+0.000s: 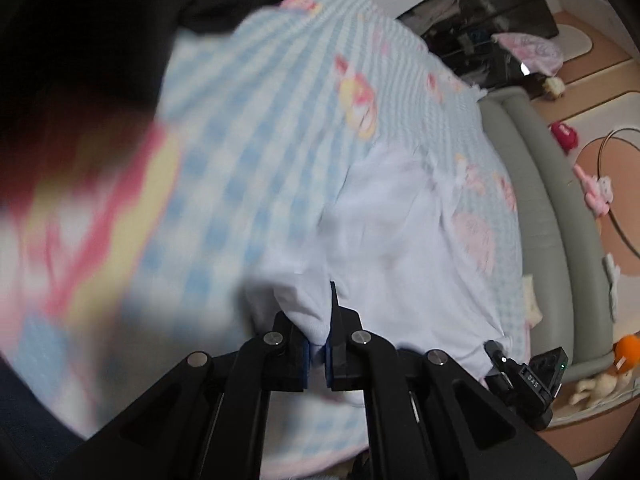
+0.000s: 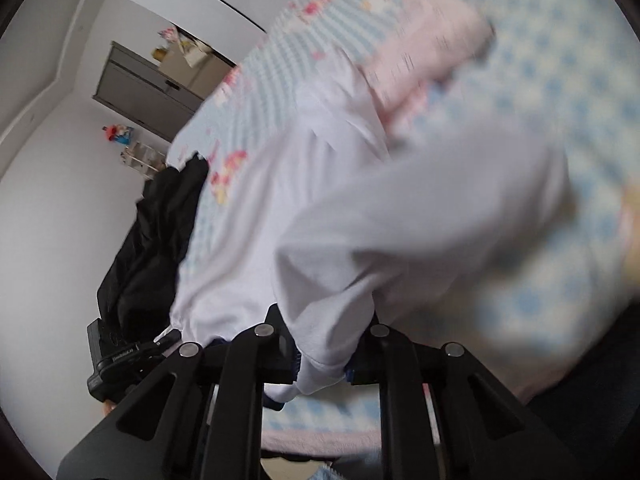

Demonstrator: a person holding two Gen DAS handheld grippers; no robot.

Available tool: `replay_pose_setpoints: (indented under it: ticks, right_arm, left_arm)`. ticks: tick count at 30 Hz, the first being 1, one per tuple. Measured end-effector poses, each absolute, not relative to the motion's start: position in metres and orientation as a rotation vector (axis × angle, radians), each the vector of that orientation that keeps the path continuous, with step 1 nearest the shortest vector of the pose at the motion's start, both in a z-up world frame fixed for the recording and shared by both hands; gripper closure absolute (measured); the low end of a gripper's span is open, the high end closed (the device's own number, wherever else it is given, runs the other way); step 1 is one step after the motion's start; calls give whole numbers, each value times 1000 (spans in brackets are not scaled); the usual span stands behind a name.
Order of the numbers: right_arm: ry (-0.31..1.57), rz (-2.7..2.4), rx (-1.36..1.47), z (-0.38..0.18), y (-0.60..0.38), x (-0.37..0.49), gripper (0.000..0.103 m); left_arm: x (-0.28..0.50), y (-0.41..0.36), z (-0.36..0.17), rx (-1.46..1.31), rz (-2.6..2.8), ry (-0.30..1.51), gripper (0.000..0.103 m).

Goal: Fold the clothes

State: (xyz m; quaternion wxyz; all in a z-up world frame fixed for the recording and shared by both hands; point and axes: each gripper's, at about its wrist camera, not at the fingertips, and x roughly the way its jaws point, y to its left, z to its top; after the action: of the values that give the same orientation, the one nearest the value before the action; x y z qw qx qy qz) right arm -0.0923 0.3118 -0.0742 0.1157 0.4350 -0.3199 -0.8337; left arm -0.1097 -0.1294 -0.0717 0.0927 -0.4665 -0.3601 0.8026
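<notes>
White garment (image 1: 384,240) lies spread on the blue-checked bedspread (image 1: 248,128), both near edges lifted into the grippers. Left gripper (image 1: 317,354): jaws clenched on a fold of the white cloth, fabric pinched between the blue pads. Right gripper (image 2: 322,368): jaws nearly closed, grasping a bunched hem of the same garment, cloth draping over the left finger. From the right wrist view, a raised flap of the garment (image 2: 420,216) hangs blurred above the bed. Beyond it, a pink folded item (image 2: 424,40) sits on the bedspread. Black clothing (image 2: 156,232) lies heaped at the bed's edge. Far side in the left view: grey padded bed rail (image 1: 548,208), then toys on the floor mat (image 1: 600,188).
</notes>
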Motion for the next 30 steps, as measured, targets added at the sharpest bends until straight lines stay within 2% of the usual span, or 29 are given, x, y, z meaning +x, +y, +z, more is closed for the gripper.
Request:
replay_pose_setpoints:
  ticks: [3, 5, 7, 10, 13, 15, 17, 22, 26, 28, 30]
  right_arm:
    - [-857, -2460, 1175, -8, 315, -166, 89]
    - [-802, -2466, 1081, 45, 315, -214, 89]
    - [-721, -2506, 876, 118, 308, -226, 89]
    - [-615, -2550, 496, 226, 301, -203, 89]
    - [-578, -2588, 370, 271, 298, -176, 88]
    - [-586, -2587, 382, 263, 297, -165, 87]
    - [-632, -2562, 482, 231, 296, -160, 84]
    - [-748, -2489, 930, 80, 293, -157, 81]
    - [-777, -2423, 1395, -60, 289, -158, 80]
    - [-845, -2353, 1563, -114, 292, -152, 80]
    - [-920, -2329, 1582, -134, 299, -139, 80]
  left_arm:
    - [-180, -130, 0, -1274, 2477, -982, 99]
    - [-208, -128, 70, -1117, 2537, -933, 99]
    - [-202, -127, 166, -797, 2621, -848, 99]
    - [-171, -136, 253, -511, 2676, -790, 98]
    - [-141, -151, 280, -427, 2679, -792, 98]
    - [-131, -159, 258, -471, 2668, -831, 98]
    - [-124, -165, 222, -560, 2658, -866, 98]
    - [-120, -169, 71, -960, 2629, -1011, 98]
    - [-117, -171, -84, -1424, 2459, -1211, 98]
    - [-112, -172, -129, -1574, 2423, -1228, 97]
    - [-102, -171, -143, -1569, 2411, -1244, 96]
